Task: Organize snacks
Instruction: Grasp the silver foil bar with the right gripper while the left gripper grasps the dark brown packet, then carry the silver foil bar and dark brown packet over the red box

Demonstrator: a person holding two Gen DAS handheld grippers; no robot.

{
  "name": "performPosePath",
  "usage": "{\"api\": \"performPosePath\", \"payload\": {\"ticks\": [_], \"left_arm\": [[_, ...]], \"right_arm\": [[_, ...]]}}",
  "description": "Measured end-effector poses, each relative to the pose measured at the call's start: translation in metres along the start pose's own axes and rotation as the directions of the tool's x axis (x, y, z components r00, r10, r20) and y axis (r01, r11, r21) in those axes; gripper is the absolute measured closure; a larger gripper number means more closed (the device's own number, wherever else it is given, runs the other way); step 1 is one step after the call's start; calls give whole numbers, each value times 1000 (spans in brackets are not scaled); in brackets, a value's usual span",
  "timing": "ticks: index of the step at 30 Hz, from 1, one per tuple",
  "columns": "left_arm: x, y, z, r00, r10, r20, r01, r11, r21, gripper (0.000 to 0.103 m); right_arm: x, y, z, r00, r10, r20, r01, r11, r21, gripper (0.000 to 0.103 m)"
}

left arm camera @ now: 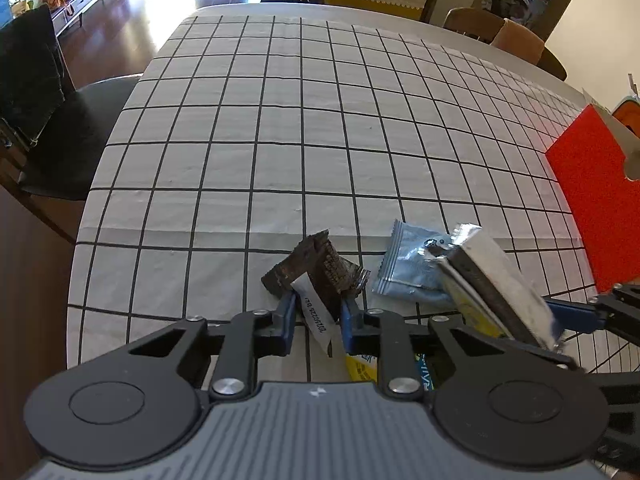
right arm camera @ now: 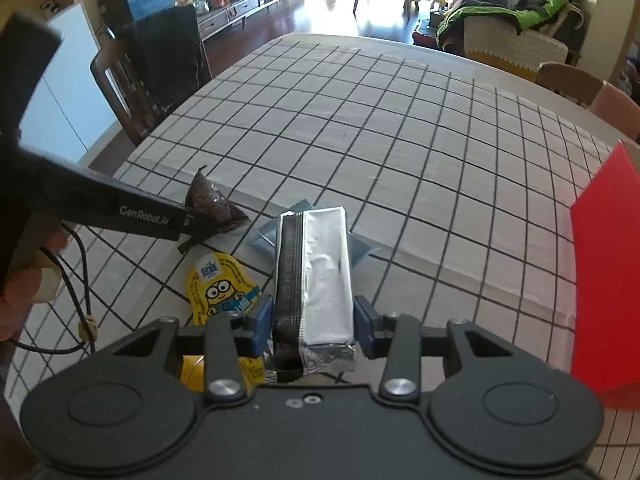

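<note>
nearby, red box [right arm camera: 604,280], contents hidden

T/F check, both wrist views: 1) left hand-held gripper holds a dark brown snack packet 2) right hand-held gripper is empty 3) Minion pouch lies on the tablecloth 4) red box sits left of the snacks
1) True: left hand-held gripper is shut on the dark brown snack packet.
2) False: right hand-held gripper is shut on a silver foil pack.
3) True: yellow Minion pouch lies on the checked tablecloth.
4) False: red box is to their right.
</note>
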State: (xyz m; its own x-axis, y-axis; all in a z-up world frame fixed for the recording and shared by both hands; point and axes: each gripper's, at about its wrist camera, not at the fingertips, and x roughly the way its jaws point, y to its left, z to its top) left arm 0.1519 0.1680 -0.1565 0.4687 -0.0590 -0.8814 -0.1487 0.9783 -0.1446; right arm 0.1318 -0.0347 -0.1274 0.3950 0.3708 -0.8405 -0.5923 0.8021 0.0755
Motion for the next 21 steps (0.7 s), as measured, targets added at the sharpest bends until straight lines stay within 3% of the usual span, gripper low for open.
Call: {"api": "performPosePath", "payload": {"ticks": [21], "left_arm": [[-43,-12,-28,999,-16,27,20,992,-127,93]], "right_arm": [[-79,-55,-33,992,94,86,-106,984,143,62]]}}
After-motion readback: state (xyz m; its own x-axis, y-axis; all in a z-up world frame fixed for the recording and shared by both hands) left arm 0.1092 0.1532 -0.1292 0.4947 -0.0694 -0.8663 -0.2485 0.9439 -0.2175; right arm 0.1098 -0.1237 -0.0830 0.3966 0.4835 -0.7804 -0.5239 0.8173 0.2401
